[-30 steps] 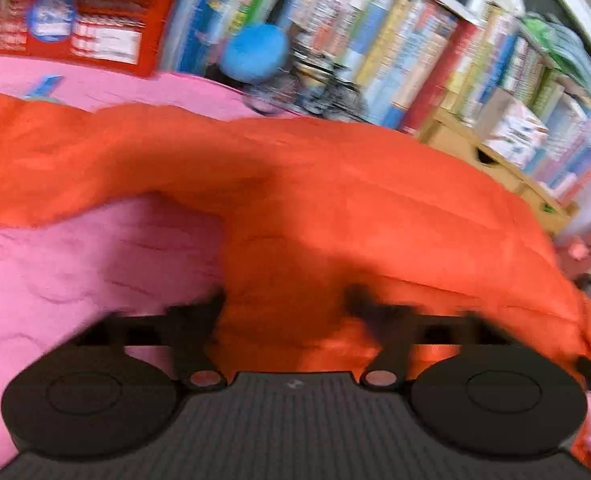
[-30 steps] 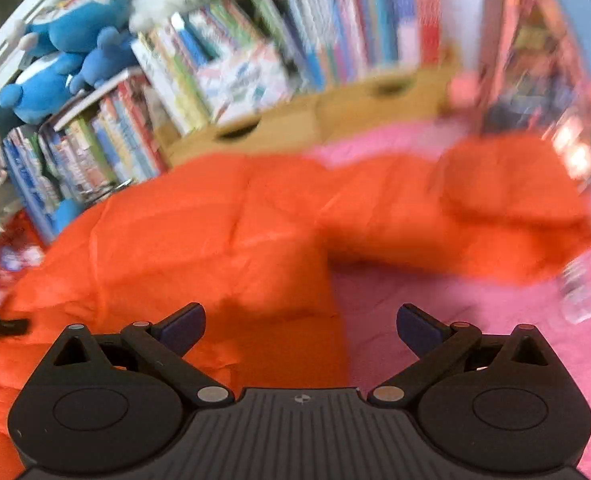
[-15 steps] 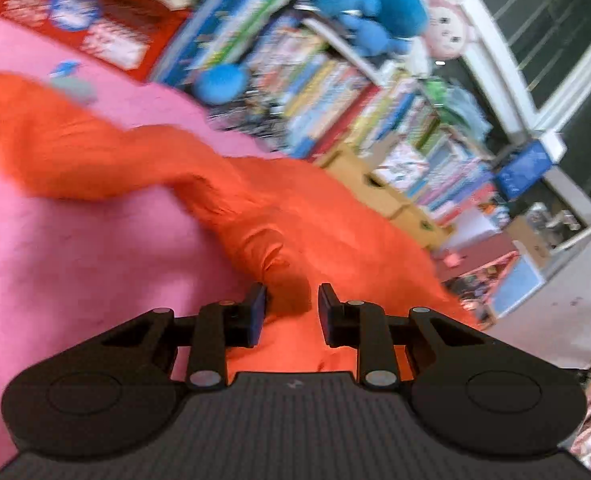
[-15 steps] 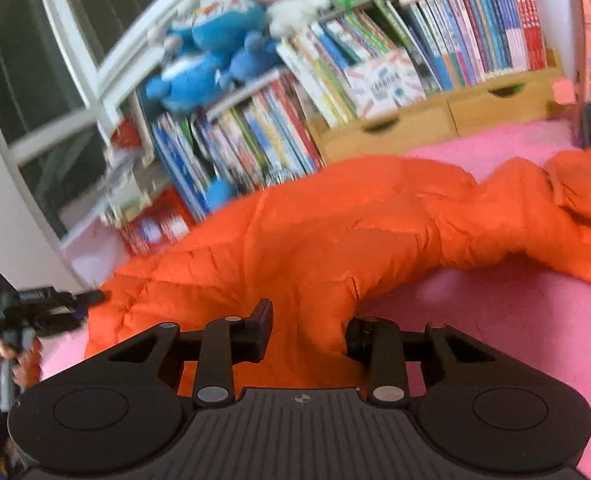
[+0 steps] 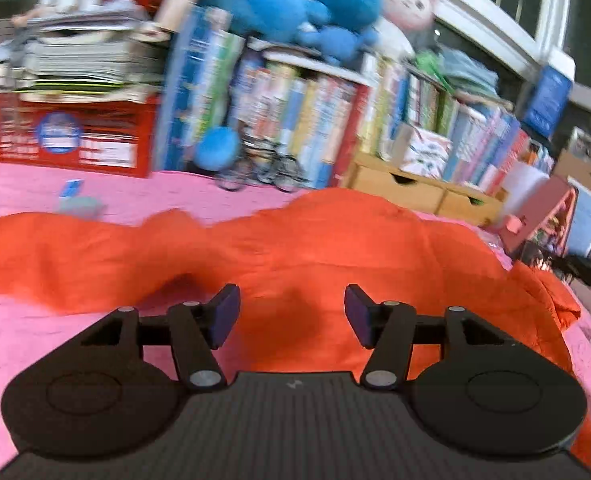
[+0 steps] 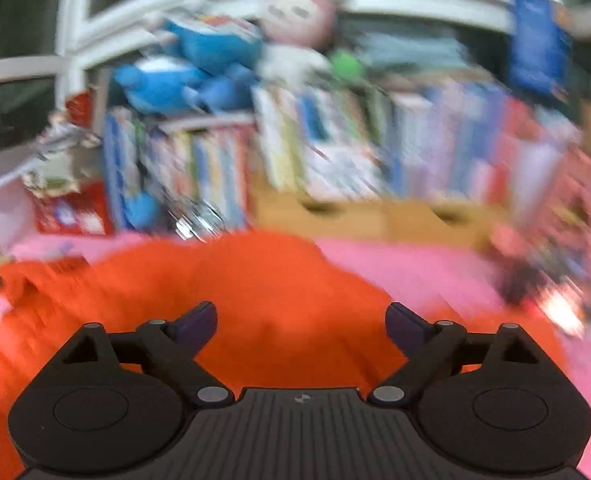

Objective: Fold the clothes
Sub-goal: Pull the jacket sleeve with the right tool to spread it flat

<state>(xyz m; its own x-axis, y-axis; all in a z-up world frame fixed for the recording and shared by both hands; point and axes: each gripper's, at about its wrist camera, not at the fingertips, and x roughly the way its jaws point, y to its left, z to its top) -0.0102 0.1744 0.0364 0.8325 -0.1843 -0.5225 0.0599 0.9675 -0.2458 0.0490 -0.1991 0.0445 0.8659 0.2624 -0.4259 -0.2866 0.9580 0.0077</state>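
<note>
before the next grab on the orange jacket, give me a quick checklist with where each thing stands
1. Left tool open and empty: ok.
2. Right tool open and empty: ok.
3. Orange jacket lying on the pink blanket, fabric ahead of both tools: ok.
4. Jacket flat enough to fold: not ok, it lies bunched and wrinkled.
5. Sleeve or hem edge picked out for gripping: cannot tell, right wrist view is blurred.
6. Bookshelf clutter apart from the jacket: ok.

no legible text anywhere
</note>
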